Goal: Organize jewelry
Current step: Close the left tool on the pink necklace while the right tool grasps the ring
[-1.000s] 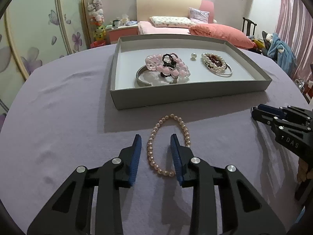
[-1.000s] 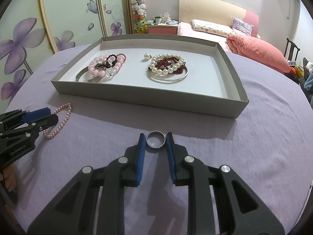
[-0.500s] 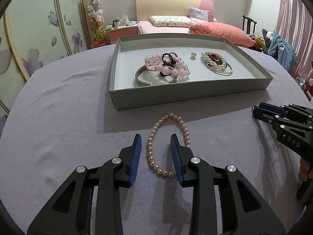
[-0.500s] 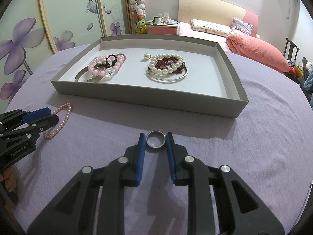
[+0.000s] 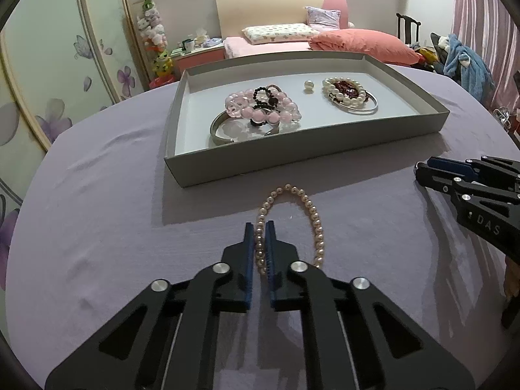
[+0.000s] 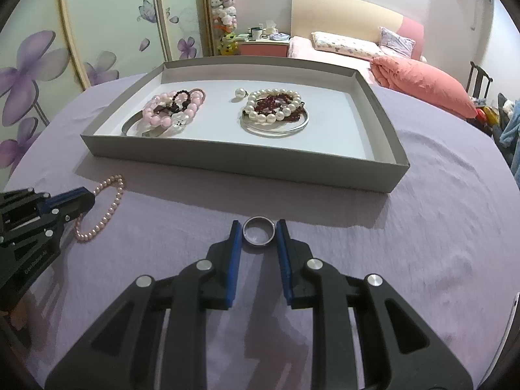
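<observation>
A pink pearl bracelet (image 5: pixel 313 214) lies on the purple cloth in front of the grey tray (image 5: pixel 292 162). My left gripper (image 5: pixel 260 227) is shut on the bracelet's left strand, with the beads squeezed between the blue pads. From the right wrist view the same bracelet (image 6: pixel 113 201) loops out from the left gripper (image 6: pixel 86 199). A silver ring (image 6: pixel 259 235) lies flat on the cloth between the tips of my right gripper (image 6: pixel 259 227). Both pads touch its sides. In the left wrist view the right gripper (image 5: pixel 422 167) shows at the right edge.
The tray (image 6: pixel 227 165) holds a pink bead bracelet (image 5: pixel 260 110) with a black one and a silver cuff, a single pearl (image 5: pixel 308 86), and a white pearl bracelet (image 5: pixel 349 96) with dark red beads on a silver bangle. A bed and wardrobe stand behind the table.
The left gripper's jaws have closed from astride the bracelet's near end onto its left strand, and the loop has shifted to the right. The right gripper and the ring have not moved.
</observation>
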